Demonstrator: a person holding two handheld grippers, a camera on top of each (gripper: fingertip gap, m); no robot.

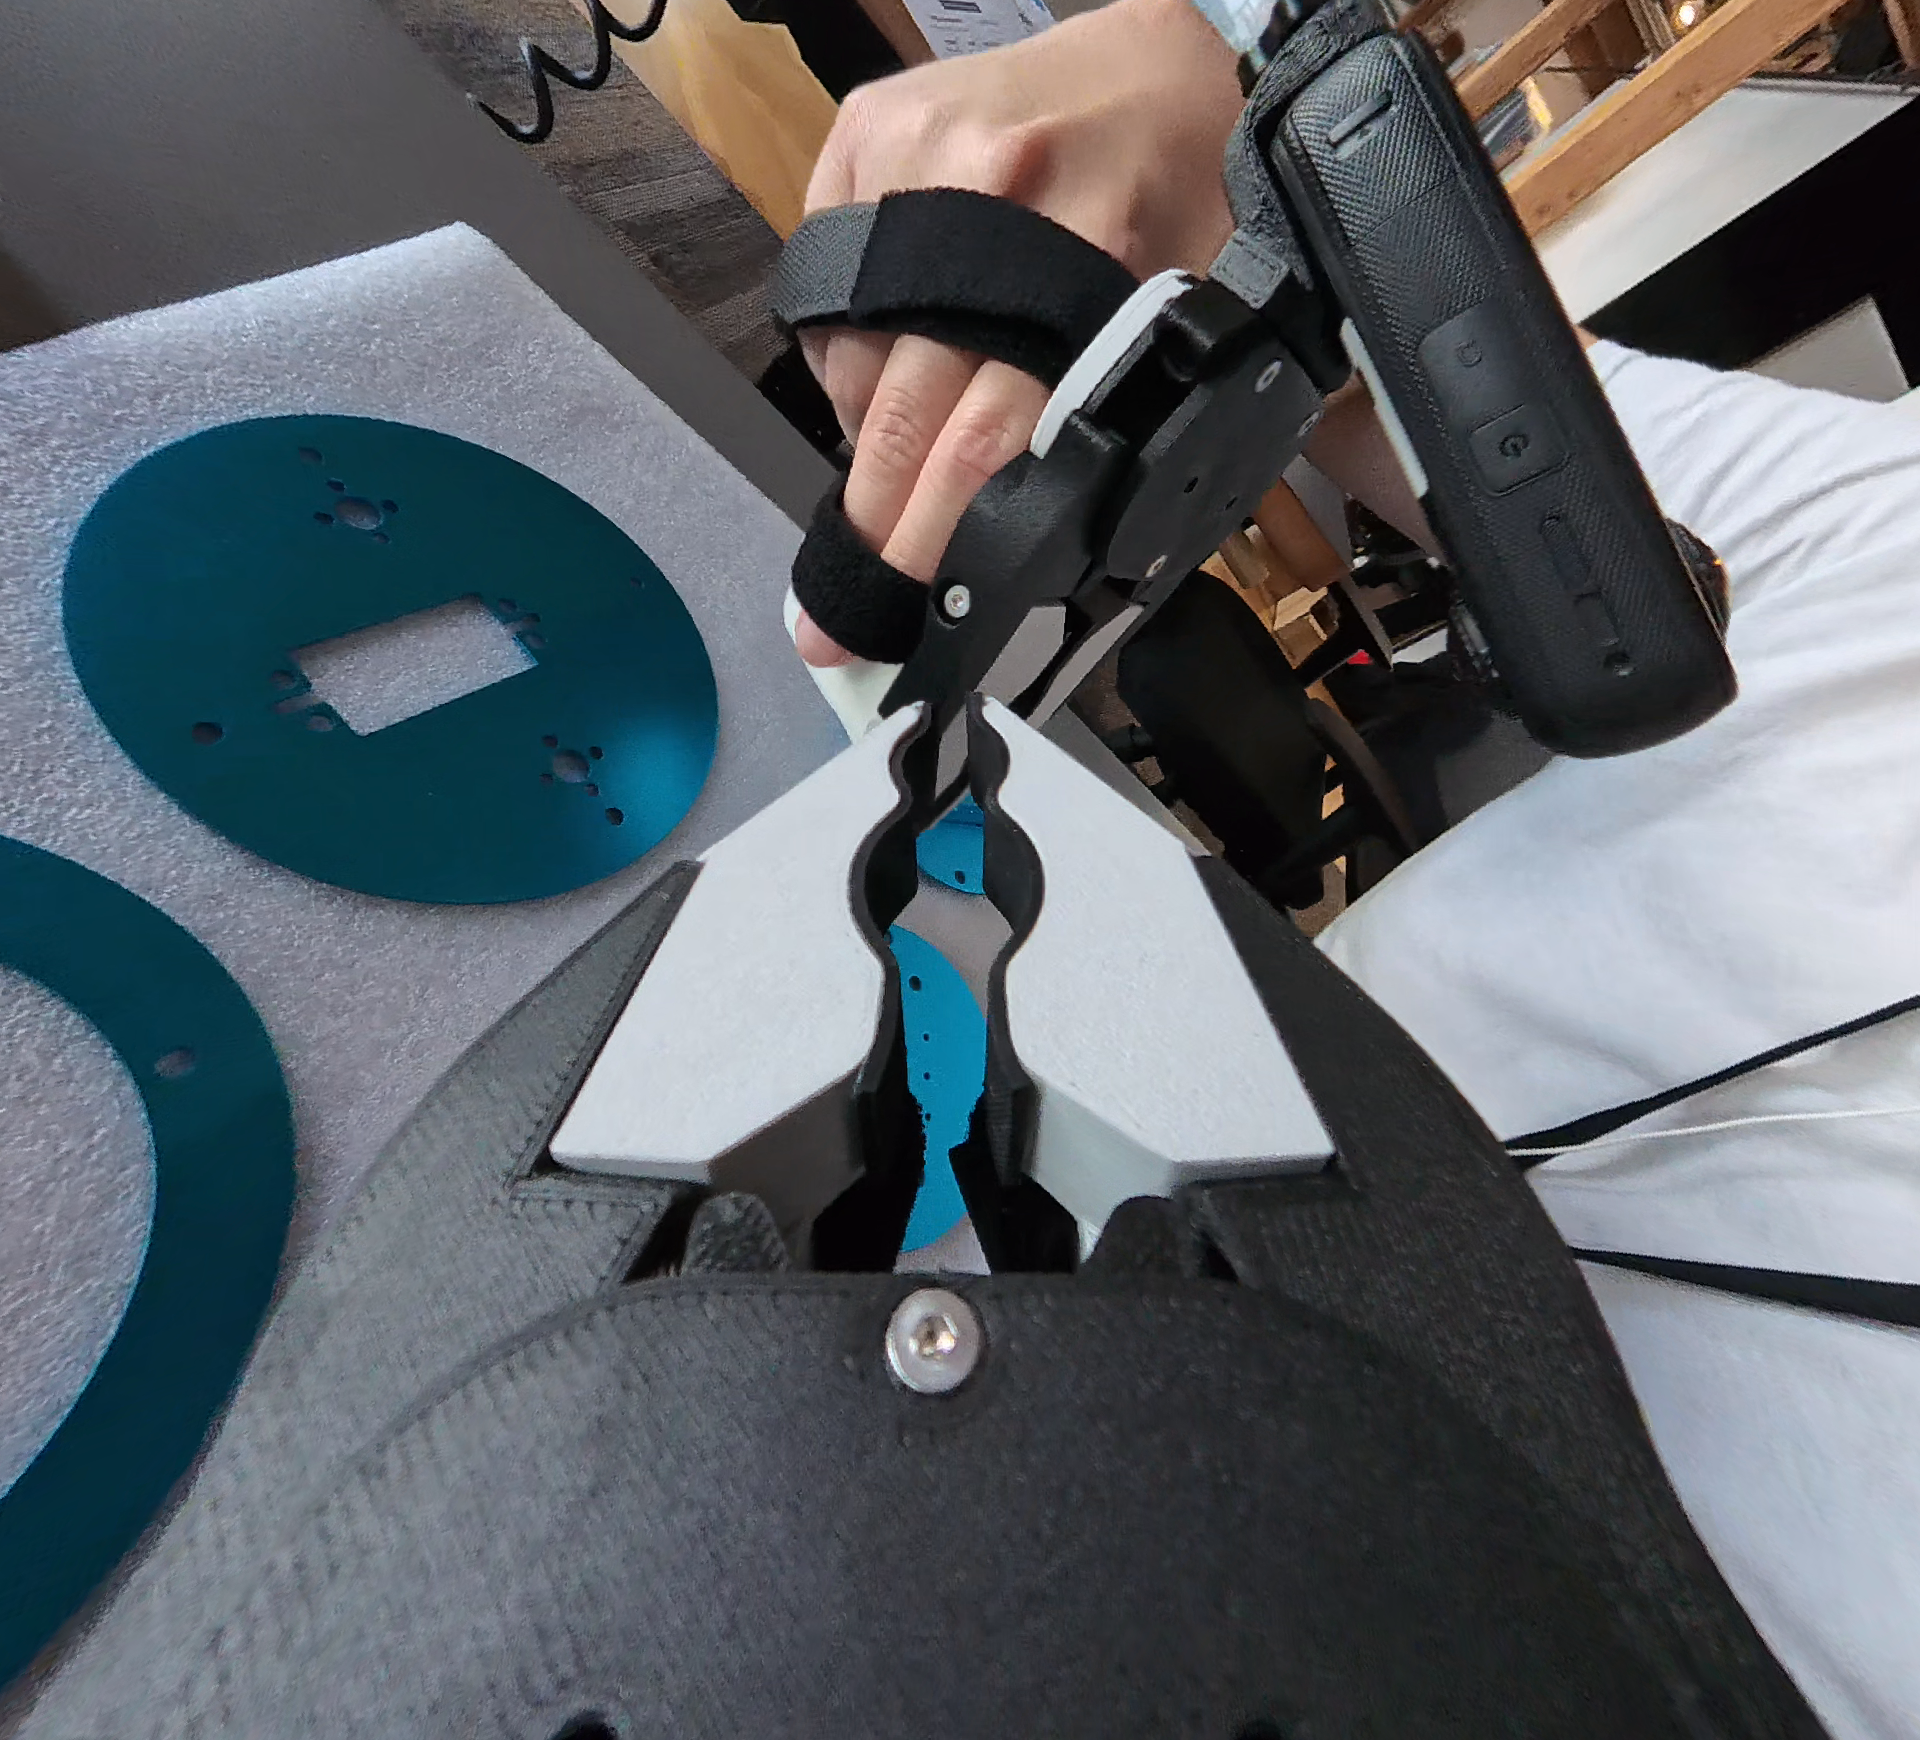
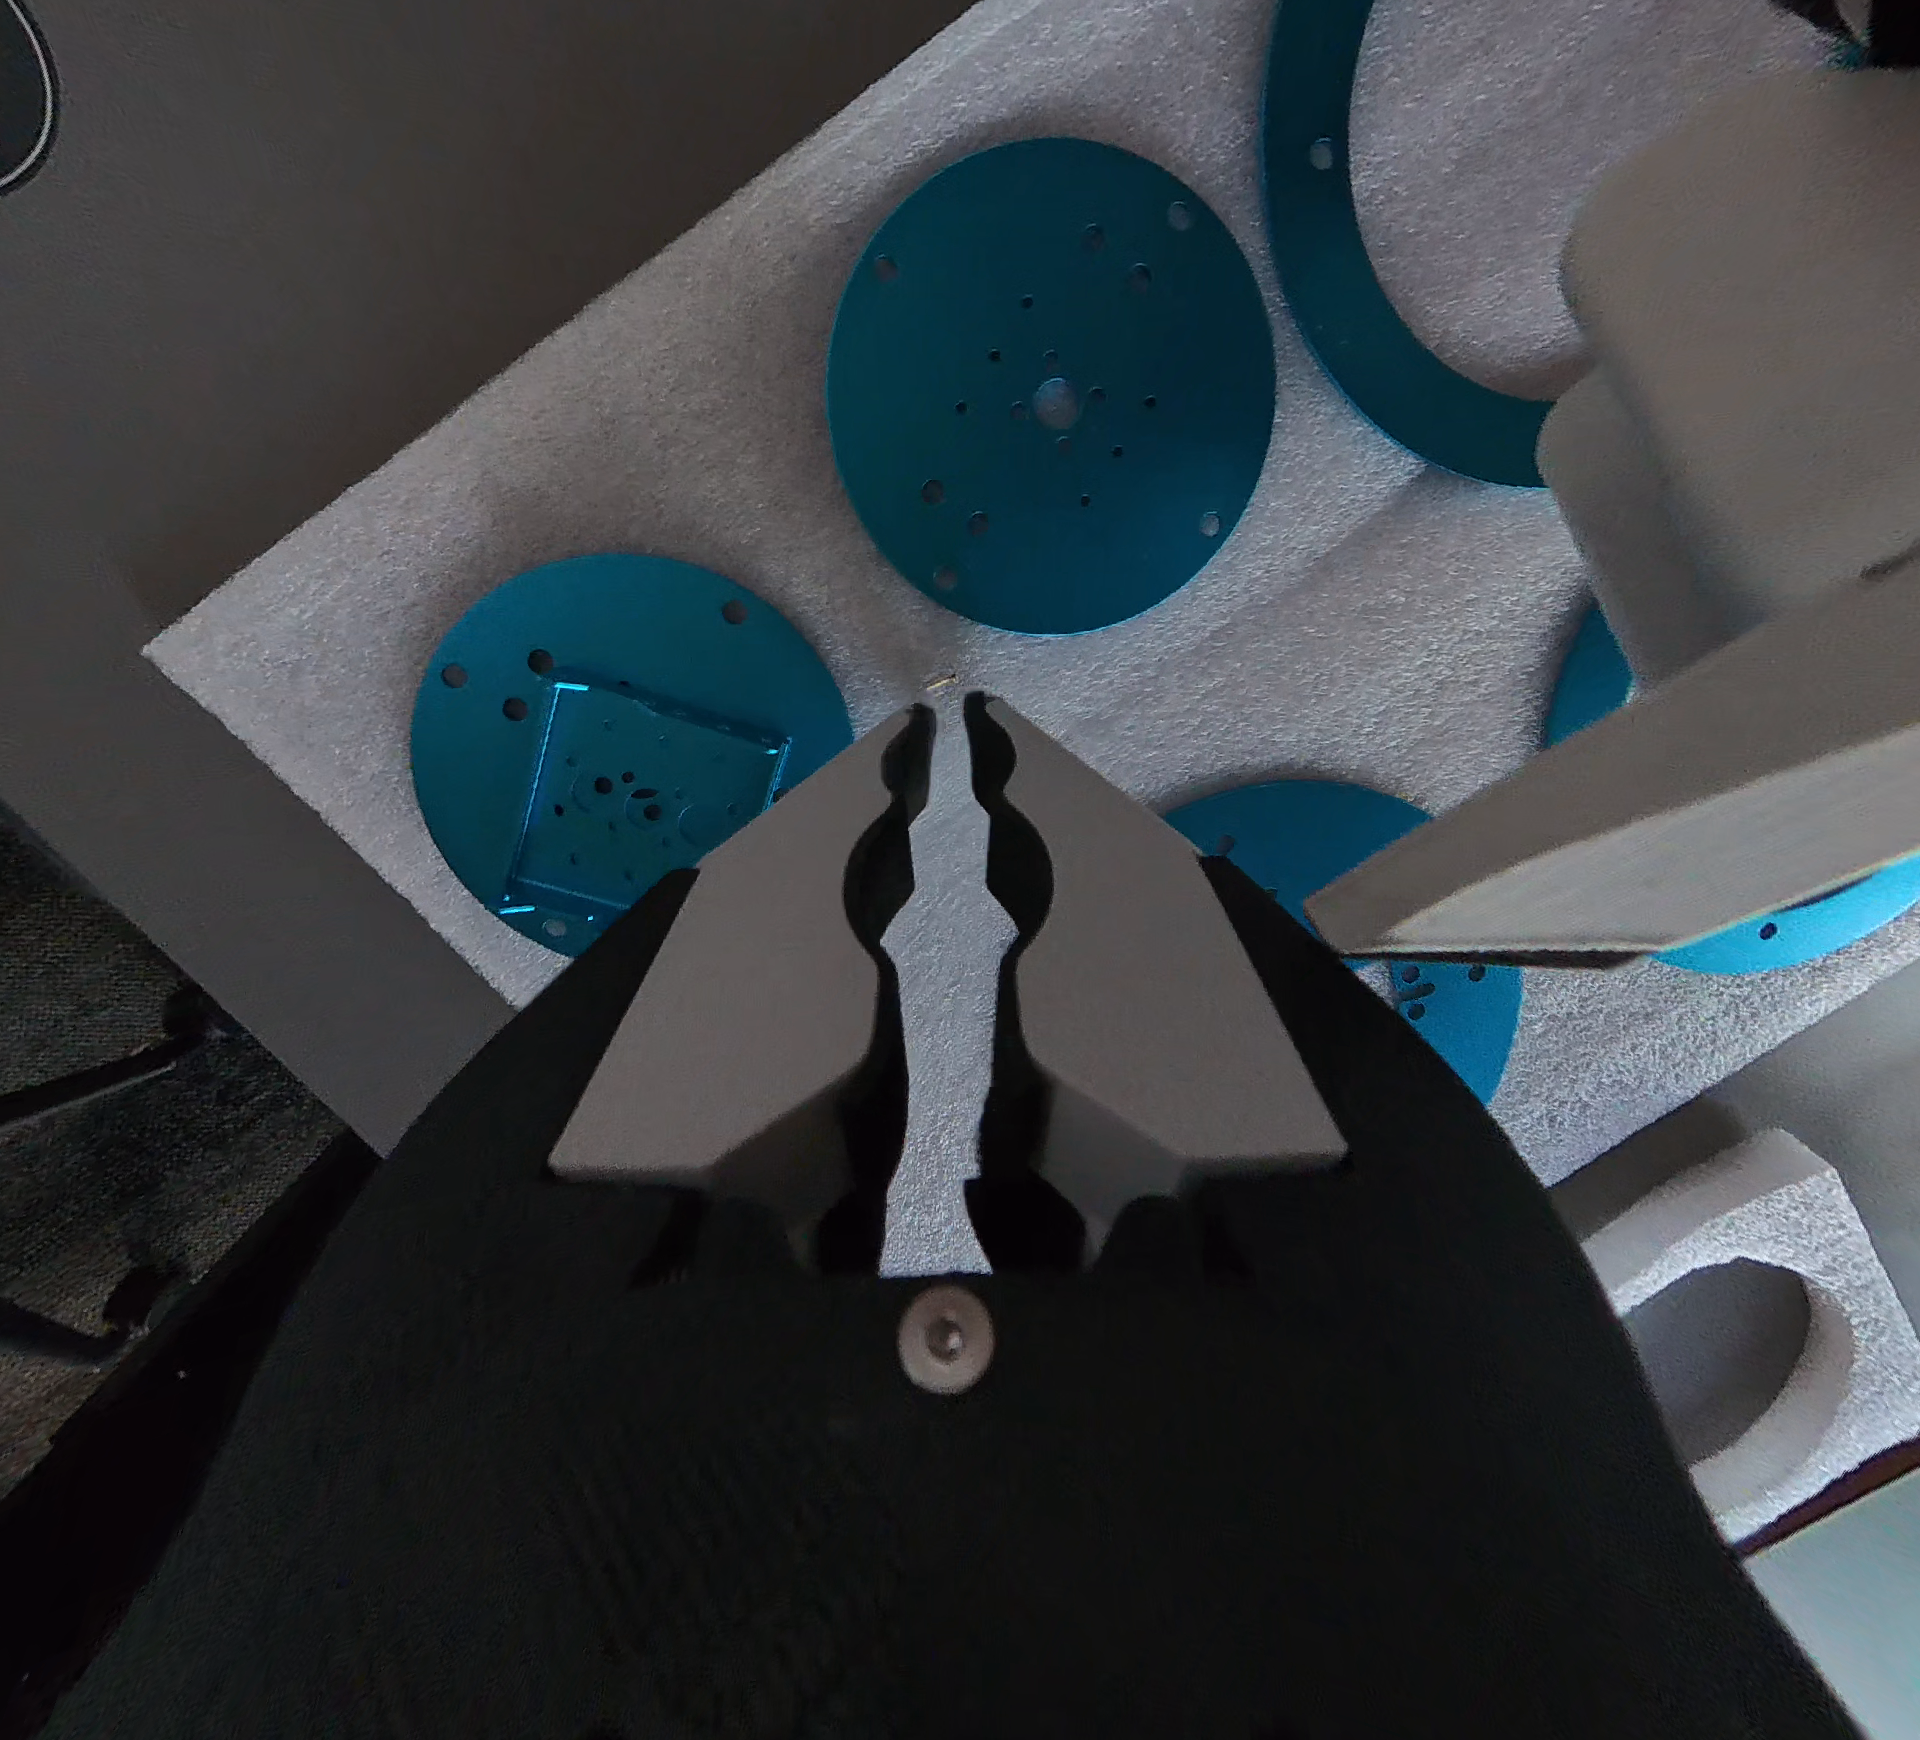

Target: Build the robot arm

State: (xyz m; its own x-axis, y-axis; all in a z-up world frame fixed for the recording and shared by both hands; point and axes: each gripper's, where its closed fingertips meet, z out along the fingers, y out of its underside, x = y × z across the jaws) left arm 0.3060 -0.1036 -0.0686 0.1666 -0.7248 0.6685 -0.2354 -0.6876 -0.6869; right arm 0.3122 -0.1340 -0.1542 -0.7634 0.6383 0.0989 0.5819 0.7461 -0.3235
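1. The left gripper (image 1: 948, 703) has its jaws nearly together, leaving only a thin wavy slit. A blue disc (image 1: 935, 1067) shows through the slit. Whether the fingers pinch this disc or it merely lies behind them, I cannot tell.
2. The right gripper (image 2: 948, 703) has its jaws close, with a narrow gap and nothing between them. Only white foam (image 2: 665, 464) shows through. Its tips hover over the foam between three blue discs.
3. In the left wrist view the right hand (image 1: 997, 256) is strapped into its gripper by black bands across the knuckles and one fingertip. Its fingers point down toward the left gripper's tips, with a black device (image 1: 1496, 402) mounted behind the wrist.
4. On the foam by the left gripper lie a disc with a square hole (image 1: 384, 651) and part of a ring (image 1: 197, 1171), the ring cut off by the frame edge.
5. In the right wrist view, a drilled disc (image 2: 1049, 381) lies ahead, and a disc with a square recess (image 2: 613, 734) lies to the left, partly hidden by the gripper.
6. A fourth disc (image 2: 1299, 828) is mostly covered by the right gripper and by the other gripper's grey finger (image 2: 1662, 817), which crosses in from the right, blurred.
7. A foam block (image 2: 1745, 1316) with a rounded hollow sits at the lower right, cut off.
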